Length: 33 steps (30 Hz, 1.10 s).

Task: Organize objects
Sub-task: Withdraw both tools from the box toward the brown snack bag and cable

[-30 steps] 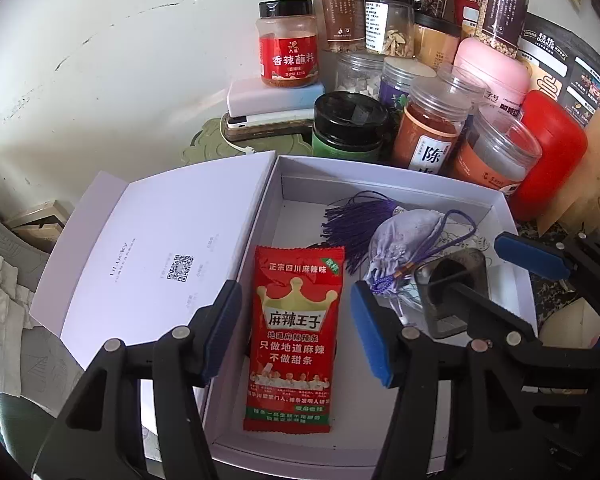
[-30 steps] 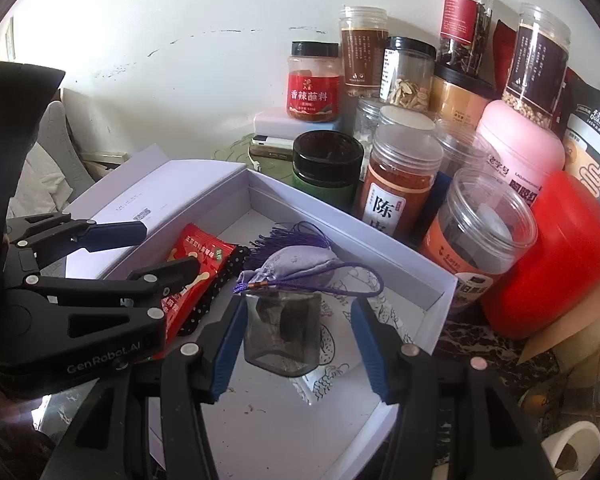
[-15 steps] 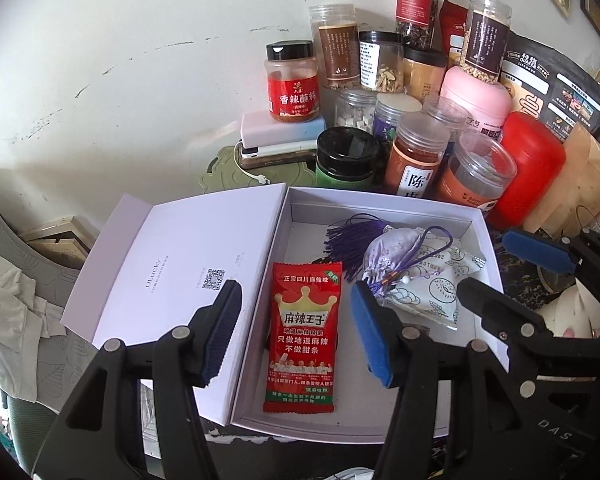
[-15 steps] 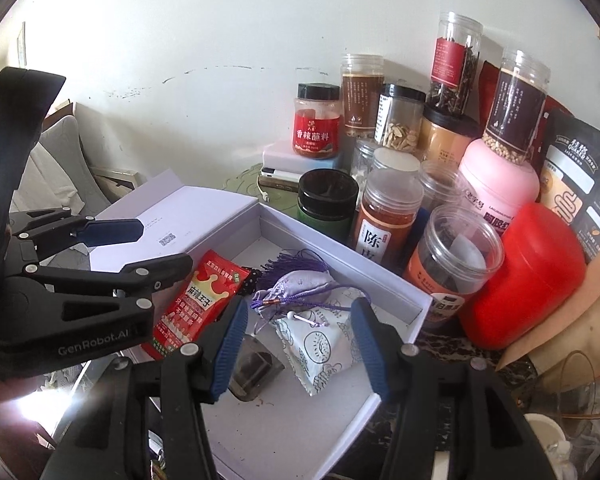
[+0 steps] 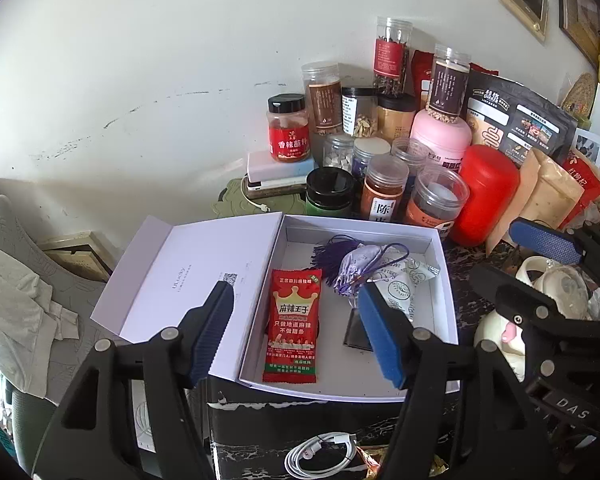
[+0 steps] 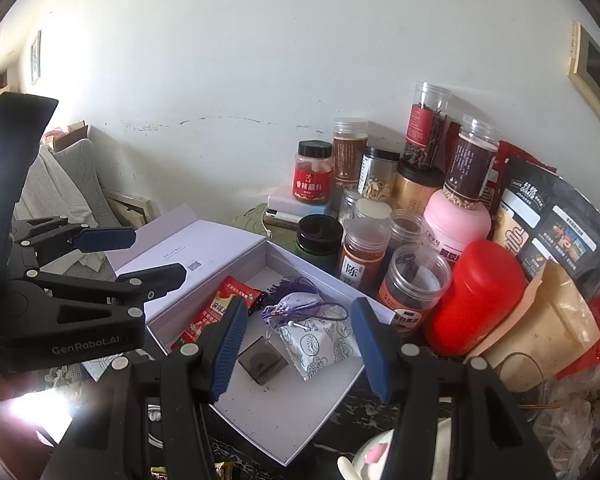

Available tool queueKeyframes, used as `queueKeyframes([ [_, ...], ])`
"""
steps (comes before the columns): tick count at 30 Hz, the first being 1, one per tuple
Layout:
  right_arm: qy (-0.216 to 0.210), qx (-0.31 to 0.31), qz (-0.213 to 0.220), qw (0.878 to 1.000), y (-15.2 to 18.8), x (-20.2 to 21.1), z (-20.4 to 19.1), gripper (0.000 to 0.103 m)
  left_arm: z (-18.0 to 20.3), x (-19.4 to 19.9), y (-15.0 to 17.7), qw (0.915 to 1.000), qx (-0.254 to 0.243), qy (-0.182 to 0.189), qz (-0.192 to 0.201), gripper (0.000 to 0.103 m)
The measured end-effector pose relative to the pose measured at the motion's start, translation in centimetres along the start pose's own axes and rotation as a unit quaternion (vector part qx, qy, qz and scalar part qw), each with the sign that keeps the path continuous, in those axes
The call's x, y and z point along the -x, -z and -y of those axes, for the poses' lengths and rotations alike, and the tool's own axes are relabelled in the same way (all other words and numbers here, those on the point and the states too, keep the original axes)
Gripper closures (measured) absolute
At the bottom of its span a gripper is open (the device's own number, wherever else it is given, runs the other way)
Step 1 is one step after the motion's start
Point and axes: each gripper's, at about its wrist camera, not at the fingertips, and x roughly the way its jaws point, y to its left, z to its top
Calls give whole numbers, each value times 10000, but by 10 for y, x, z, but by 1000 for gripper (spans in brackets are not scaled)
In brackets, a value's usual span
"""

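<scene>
1. On the dark marbled tabletop a white gift box is seen lying open, its hinged lid folded flat out to the left
2. Along the box's left side a red spicy-snack packet is laid flat, lengthwise
3. At the far end a purple tasselled sachet is resting, its cord looped over a white patterned sachet packet just beside it
4. A small dark translucent cube is found on the box floor, close to the white packet, near the front
5. The left gripper is held above the near edge of the box with its blue-padded jaws spread wide and nothing between them
6. The right gripper is likewise seen with jaws wide apart and nothing gripped, hovering over the cube and the front of the box
7. Behind the box a crowd of spice jars is stacked against the wall: a red-labelled chili jar on a white power bank, a black-lidded green jar, a pink tub and a red canister
8. A coiled white cable is lying in front of the box
</scene>
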Motion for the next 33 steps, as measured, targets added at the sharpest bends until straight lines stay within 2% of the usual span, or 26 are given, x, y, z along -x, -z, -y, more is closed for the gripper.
queueKeyframes([
  [6,-3,52,171,9998,3,32,-7,48,3,40,8,9999,7,-51,160,31],
  [18,-24,118,300,9995,26,74,-16,43,14,91,39,9997,-15,-98,229,28],
  [33,-198,97,110,9997,75,92,-25,43,26,108,94,10000,14,-53,64,27],
])
